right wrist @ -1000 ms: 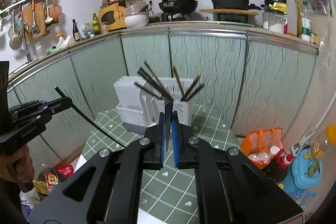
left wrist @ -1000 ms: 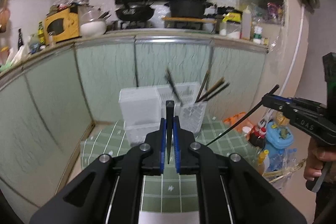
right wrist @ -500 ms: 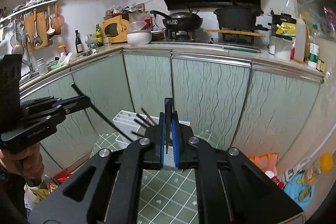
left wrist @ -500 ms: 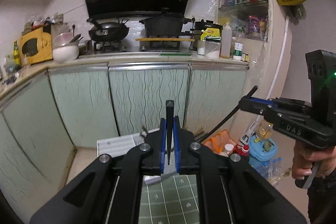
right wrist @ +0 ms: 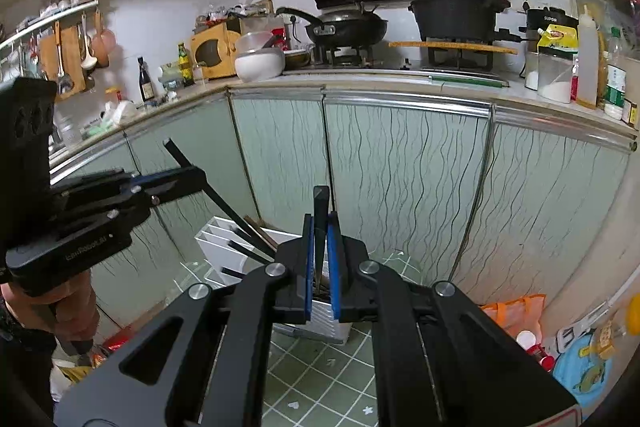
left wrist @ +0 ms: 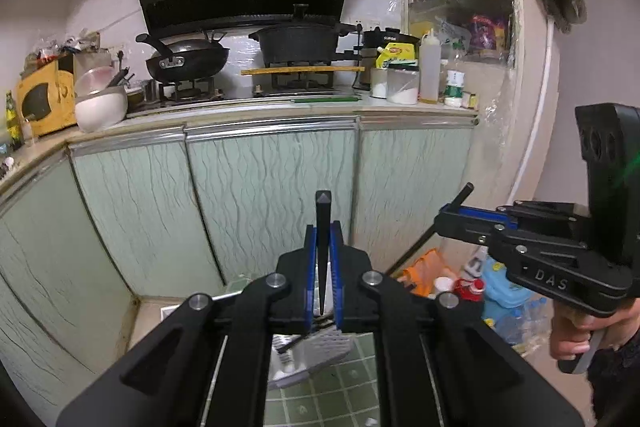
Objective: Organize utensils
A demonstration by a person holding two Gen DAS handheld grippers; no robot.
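My left gripper (left wrist: pixel 322 227) grips a black chopstick (left wrist: pixel 322 211) that stands upright between its blue pads; its jaws are just starting to open. In the right wrist view my right gripper (right wrist: pixel 320 223) is shut on a second black chopstick (right wrist: pixel 321 203). Each gripper also appears in the other's view: the right gripper (left wrist: pixel 452 223) with its slanted chopstick (left wrist: pixel 416 251), and the left gripper (right wrist: pixel 192 175) with its own chopstick (right wrist: pixel 224 205). A white utensil holder (right wrist: pixel 224 247) stands on the green tiled floor below and ahead, with several dark chopsticks (right wrist: pixel 256 247) in it.
Pale green cabinet doors (left wrist: pixel 272 195) run under a counter that carries a wok (left wrist: pixel 184 61), a black pot (left wrist: pixel 296 41) and jars. Bottles, a blue container (left wrist: pixel 504 287) and an orange bag (right wrist: pixel 516 311) crowd the floor at the right. A hand (left wrist: pixel 572 335) holds the right gripper's handle.
Both grippers have risen and drawn away from the white holder, each still carrying its chopstick. The holder has dropped low in both views and the counter now fills more of them.
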